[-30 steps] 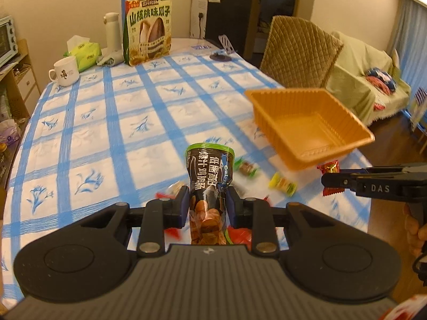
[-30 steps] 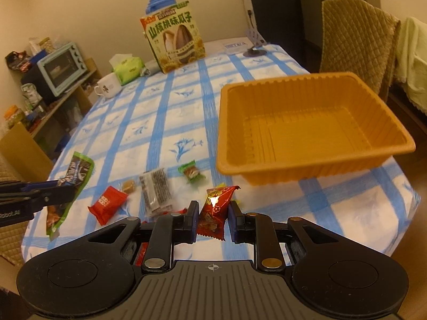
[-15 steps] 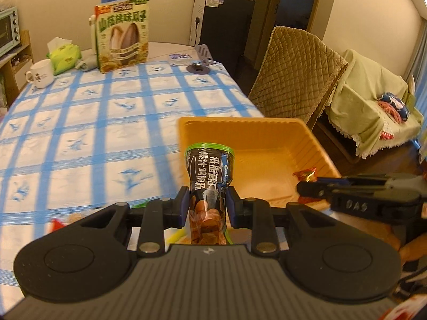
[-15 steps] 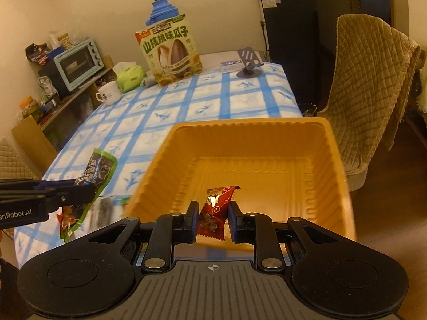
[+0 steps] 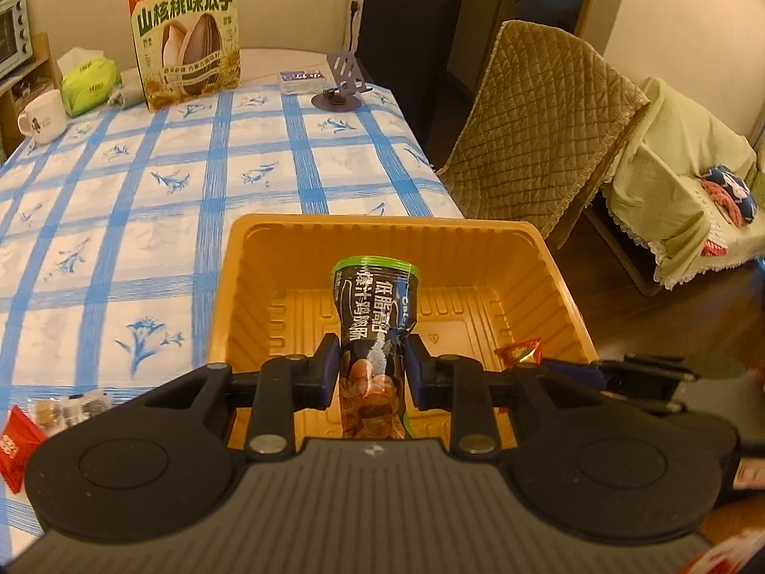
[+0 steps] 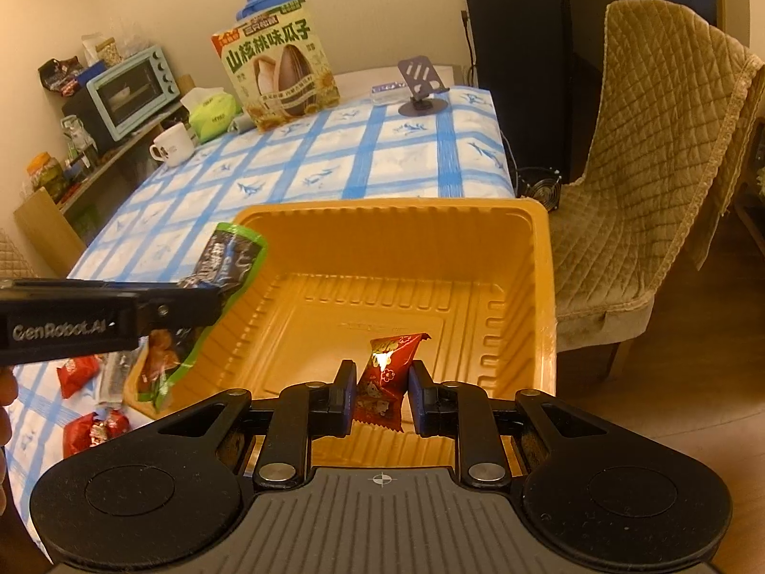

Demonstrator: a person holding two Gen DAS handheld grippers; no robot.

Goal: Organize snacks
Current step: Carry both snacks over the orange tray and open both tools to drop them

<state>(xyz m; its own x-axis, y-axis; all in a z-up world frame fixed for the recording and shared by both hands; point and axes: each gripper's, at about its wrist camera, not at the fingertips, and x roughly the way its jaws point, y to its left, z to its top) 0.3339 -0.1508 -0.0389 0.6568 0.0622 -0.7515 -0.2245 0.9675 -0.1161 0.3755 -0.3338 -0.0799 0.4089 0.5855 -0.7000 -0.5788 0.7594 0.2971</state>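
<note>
L wrist view: left gripper (image 5: 372, 373) has its fingers (image 5: 326, 373) clamped on a tall dark snack pouch w/ green top edge, white lettering and brown nuggets printed low down (image 5: 375, 320). Pouch stands upright, held above the orange ribbed plastic tray (image 5: 239, 287), which sits at the near right corner of the bench w/ blue-check cloth (image 5: 143, 220). Tray floor looks bare. Right gripper (image 5: 542, 364) pokes in from the right w/ a small red foil sachet (image 5: 519, 351) over the tray's right side. To do it well, I'd say: bring the pouch down toward the floor before letting go, aim left-centre so it lies flat and leaves room for the sachet; don't clip the tray wall.

R wrist view: right gripper's fingers (image 6: 345, 394) pinch the red sachet, gold-and-white print, crinkled ends, tilted a bit to the right. It hangs over the tray's near half. Left gripper comes in from the left, pouch slanted over the tray's left rim. More red sachets (image 6: 95, 433) and a clear wrapper lie on the cloth left of the tray, still to collect. Release close to the floor, away from the pouch's landing spot, so the light foil doesn't bounce out.
</note>
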